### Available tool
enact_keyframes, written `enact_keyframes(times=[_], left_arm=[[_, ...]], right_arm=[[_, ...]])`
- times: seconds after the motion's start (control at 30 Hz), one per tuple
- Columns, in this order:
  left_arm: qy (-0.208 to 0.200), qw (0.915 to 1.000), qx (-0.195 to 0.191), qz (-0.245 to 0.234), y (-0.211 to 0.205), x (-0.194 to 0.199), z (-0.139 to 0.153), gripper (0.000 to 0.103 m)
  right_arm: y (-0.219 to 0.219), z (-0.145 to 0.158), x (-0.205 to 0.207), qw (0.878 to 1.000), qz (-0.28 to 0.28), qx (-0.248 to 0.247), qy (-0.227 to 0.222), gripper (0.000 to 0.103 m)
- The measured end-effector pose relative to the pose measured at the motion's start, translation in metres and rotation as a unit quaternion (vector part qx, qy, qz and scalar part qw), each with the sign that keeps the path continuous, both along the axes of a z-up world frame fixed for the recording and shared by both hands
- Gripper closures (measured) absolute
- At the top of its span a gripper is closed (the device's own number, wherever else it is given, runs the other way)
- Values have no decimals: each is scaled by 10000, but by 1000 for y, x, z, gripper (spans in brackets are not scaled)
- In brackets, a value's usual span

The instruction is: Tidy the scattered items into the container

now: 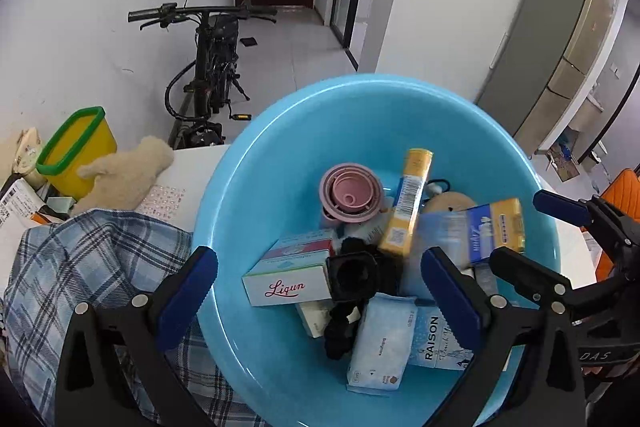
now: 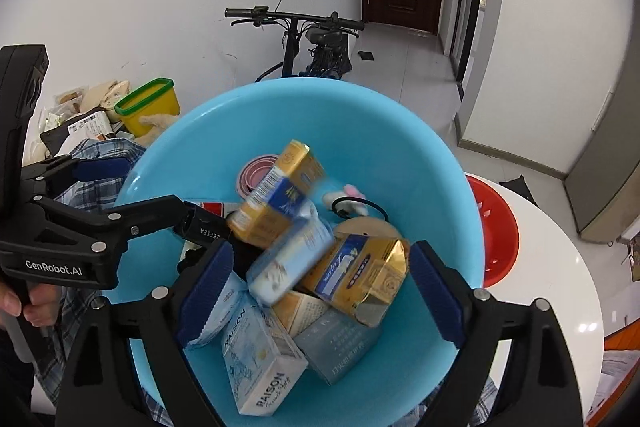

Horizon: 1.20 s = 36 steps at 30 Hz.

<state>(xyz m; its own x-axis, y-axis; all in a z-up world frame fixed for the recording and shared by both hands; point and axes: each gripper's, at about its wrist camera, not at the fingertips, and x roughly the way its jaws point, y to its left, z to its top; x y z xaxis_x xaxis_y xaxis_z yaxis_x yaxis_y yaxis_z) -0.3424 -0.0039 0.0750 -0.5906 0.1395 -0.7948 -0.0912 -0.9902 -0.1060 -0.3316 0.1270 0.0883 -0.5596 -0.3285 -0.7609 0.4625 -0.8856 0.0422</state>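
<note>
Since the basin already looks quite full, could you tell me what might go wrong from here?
1. The gold-and-blue box lies tilted on the pile between the open right tongs; it may slide.
2. The left tongs straddle the blue basin's near rim, so a careless move could knock or tip it.
3. The plaid cloth lies against the basin and could snag.

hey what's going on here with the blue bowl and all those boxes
A person is tidying small items into a blue basin with a handheld claw in each hand. The right claw is open above the basin, and a blurred pale box between its pads looks just let go, above a gold and blue box. The left claw hangs open over the pile, gripping nothing. A plaid cloth and a plush toy lie outside the basin.
</note>
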Motion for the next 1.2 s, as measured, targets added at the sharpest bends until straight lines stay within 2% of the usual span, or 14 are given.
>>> enact_keyframes(times=[0.13,0.3,0.53,0.77,0.87,0.93,1.03,1.2], left_arm=[[180,9998,-105,-11,4,10,7,0],[666,9977,-131,-23,6,31,21,0],[1615,9859,-447,19,11,78,42,0],[1933,9808,-243,-32,12,115,57,0],[2213,9745,-355,44,13,130,62,0],[2359,9713,-287,53,11,139,64,0],[2566,9663,-176,113,6,154,63,0],[2981,9535,-396,206,5,178,56,0]], right_arm=[[3,5,6,10000,-26,-51,26,14],[11,13,18,9995,-147,-171,209,14],[19,30,52,9964,-254,-309,754,14],[22,51,92,9927,-86,-500,1092,14],[27,59,109,9875,-89,-605,1452,13],[29,62,120,9820,-126,-656,1766,1],[35,61,137,9692,-233,-792,2322,0],[42,49,148,9662,-359,-862,2404,0]])
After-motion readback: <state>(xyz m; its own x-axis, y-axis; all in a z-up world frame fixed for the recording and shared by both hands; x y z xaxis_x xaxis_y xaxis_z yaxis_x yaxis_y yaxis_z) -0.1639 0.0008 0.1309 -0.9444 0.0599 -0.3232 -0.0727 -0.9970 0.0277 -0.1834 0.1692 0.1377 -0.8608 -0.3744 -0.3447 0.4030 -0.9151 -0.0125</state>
